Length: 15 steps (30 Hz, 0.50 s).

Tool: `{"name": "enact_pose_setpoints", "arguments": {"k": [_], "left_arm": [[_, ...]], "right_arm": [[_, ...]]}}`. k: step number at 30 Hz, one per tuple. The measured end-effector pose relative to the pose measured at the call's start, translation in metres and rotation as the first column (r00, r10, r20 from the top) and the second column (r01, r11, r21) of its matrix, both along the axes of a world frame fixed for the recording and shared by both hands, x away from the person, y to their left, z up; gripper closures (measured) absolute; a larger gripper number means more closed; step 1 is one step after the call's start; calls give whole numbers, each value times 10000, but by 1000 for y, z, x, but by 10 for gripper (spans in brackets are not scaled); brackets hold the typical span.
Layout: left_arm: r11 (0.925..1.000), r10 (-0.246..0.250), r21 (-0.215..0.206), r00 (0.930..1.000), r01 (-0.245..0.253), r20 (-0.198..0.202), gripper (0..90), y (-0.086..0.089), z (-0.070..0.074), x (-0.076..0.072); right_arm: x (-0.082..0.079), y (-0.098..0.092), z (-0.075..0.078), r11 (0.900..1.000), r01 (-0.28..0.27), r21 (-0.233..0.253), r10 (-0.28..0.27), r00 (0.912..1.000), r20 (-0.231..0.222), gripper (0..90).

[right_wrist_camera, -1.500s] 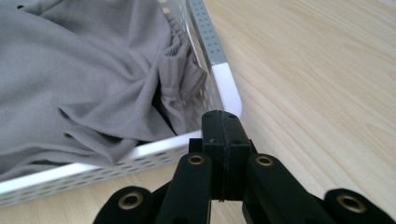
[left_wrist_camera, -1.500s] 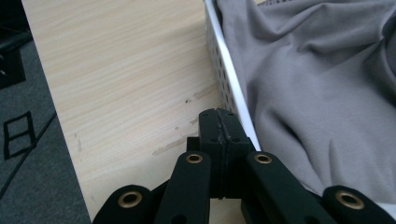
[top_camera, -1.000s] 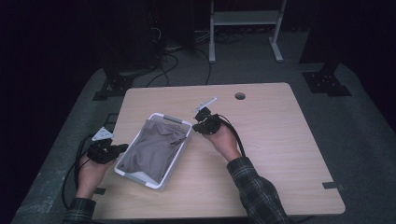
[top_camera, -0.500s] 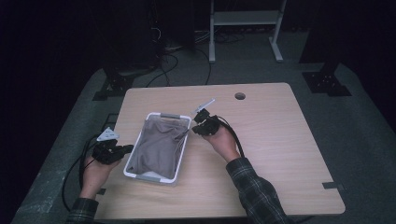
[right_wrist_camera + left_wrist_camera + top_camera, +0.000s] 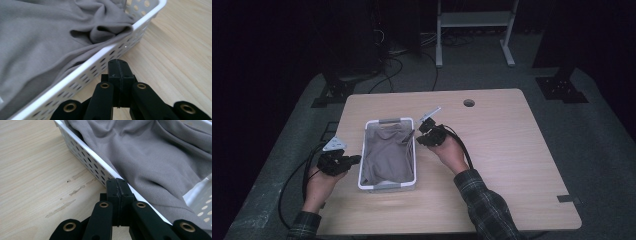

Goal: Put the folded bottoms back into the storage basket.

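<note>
A white perforated basket (image 5: 362,161) stands on the table's left half, square with its edges, and holds a crumpled grey cloth (image 5: 387,156). My left gripper (image 5: 356,159) is shut and empty, its tips against the basket's left wall near the front. In the left gripper view the gripper (image 5: 119,182) meets the rim (image 5: 82,142) under the cloth (image 5: 140,152). My right gripper (image 5: 418,139) is shut too, touching the right wall farther back. In the right gripper view its tips (image 5: 119,63) press the holed wall (image 5: 100,53) below the cloth (image 5: 37,32).
The wooden table (image 5: 512,150) has a round cable hole (image 5: 469,103) at the back and a tape strip (image 5: 564,198) near its right front corner. Cables trail off the left edge to the floor. A metal stand (image 5: 472,20) is behind the table.
The basket has swung from a slanted pose to square with the table, its near end moving right. My left gripper moved right with it; the right gripper stayed on the right wall.
</note>
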State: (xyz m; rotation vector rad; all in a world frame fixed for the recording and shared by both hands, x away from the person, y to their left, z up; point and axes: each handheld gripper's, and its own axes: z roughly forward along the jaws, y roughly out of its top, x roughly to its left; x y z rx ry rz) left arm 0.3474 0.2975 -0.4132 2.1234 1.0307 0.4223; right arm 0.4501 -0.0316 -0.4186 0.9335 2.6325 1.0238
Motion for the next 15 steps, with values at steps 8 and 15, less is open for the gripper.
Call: {"name": "enact_pose_setpoints", "arguments": {"k": [8,15], "left_arm": [[10000,84,22,10000,-84,-11,893,1,-1,1],[9994,272,223,9996,-273,59,887,0,-2,6]], "right_arm": [[-5,5,-2,9994,-343,-17,343,9994,-22,899],[-9,4,-5,9987,-501,-7,501,9987,-99,899]]}}
